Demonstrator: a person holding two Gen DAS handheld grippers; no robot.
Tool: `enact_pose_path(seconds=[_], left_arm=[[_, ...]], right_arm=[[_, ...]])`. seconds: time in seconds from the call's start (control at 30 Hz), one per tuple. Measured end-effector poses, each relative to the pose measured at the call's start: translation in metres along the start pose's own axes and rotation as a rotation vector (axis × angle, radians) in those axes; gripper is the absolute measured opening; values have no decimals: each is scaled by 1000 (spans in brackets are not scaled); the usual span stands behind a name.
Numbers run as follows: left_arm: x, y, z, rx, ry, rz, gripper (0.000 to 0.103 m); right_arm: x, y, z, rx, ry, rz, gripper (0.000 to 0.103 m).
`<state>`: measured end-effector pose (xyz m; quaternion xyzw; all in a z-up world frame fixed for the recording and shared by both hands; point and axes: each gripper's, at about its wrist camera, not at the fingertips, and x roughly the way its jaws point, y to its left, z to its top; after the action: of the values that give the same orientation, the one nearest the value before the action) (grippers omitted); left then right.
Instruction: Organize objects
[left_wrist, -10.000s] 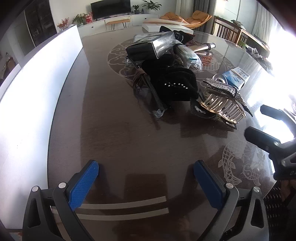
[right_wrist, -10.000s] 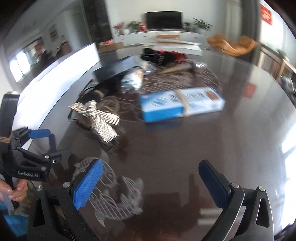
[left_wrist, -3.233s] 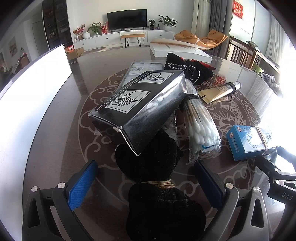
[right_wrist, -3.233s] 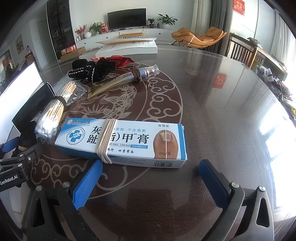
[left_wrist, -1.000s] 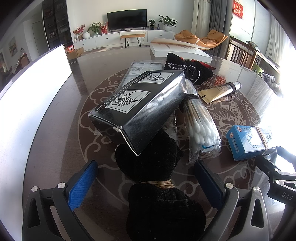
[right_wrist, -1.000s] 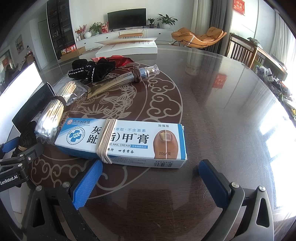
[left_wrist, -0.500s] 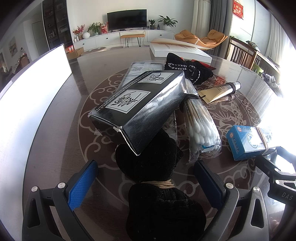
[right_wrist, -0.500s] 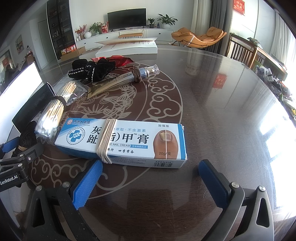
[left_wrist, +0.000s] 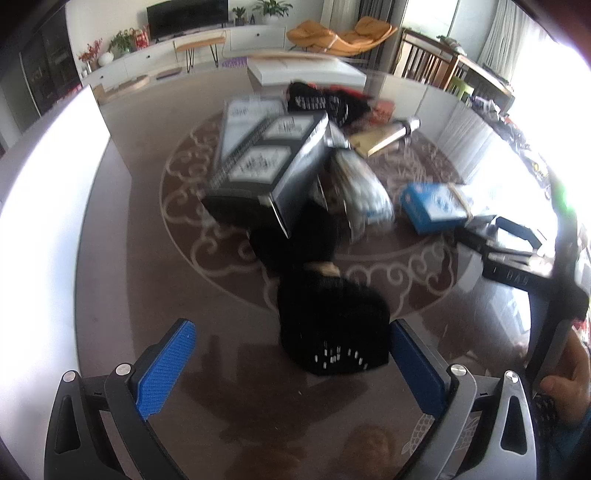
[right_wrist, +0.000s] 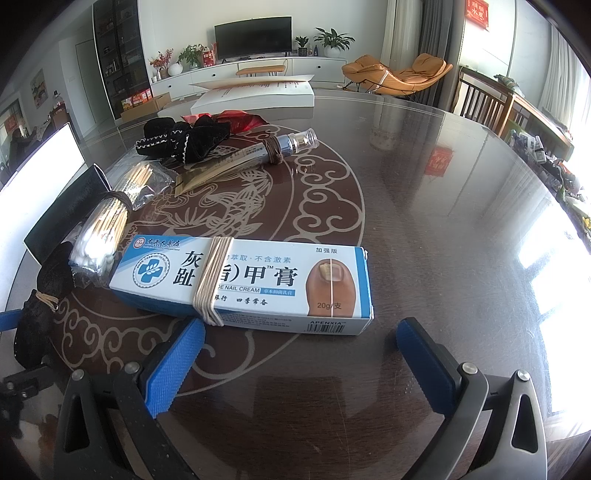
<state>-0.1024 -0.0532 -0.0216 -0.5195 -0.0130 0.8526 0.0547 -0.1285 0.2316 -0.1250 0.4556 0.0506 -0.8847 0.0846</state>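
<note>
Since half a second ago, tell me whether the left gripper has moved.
Yes. The left gripper has pulled back and up from the pile: the black fabric pouch, formerly between its fingers, now lies ahead of them, and the black rectangular box looks farther away.

Bright daylight from windows on the right, blown-out glare on the glossy table (right_wrist: 443, 221), left view motion-blurred, fisheye-warped dark edges
</note>
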Motion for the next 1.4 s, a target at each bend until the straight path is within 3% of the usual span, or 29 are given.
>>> enact_pose_path(seconds=[0.13,0.3,0.33,0.37,0.4,0.5,0.6,0.8,0.97,1.1,1.17,1.23,1.37,1.4], left_arm=[[-10,12,55,5,-55,-24,103],[39,16,105,38,40,-42,101],[43,16,109,43,35,-54,93],[45,12,111,53,33,-67,65],[47,10,111,65,33,-62,64],[41,4,100,73,11,-61,59],[23,11,79,5,-24,-40,58],[-33,27,8,-48,-106,85,57],[-18,32,-18,-27,-46,107,57],[-18,36,-20,-58,-84,87,58],[-11,38,-18,-64,-58,83,59],[-7,38,-19,-39,-54,108,68],[23,48,-21,-51,50,96,69],[25,48,-21,-47,38,108,79]], right_arm=[[0,0,0,0,0,0,103],[-1,0,0,0,0,1,103],[-1,0,0,0,0,1,103],[-1,0,0,0,0,1,103],[-1,0,0,0,0,1,103],[-1,0,0,0,0,1,103],[-1,0,0,0,0,1,103],[-1,0,0,0,0,1,103],[-1,0,0,0,0,1,103],[-2,0,0,0,0,1,103],[-2,-1,0,0,0,1,103],[-2,-1,0,0,0,1,103],[-2,-1,0,0,0,0,103],[-2,-1,0,0,0,1,103]])
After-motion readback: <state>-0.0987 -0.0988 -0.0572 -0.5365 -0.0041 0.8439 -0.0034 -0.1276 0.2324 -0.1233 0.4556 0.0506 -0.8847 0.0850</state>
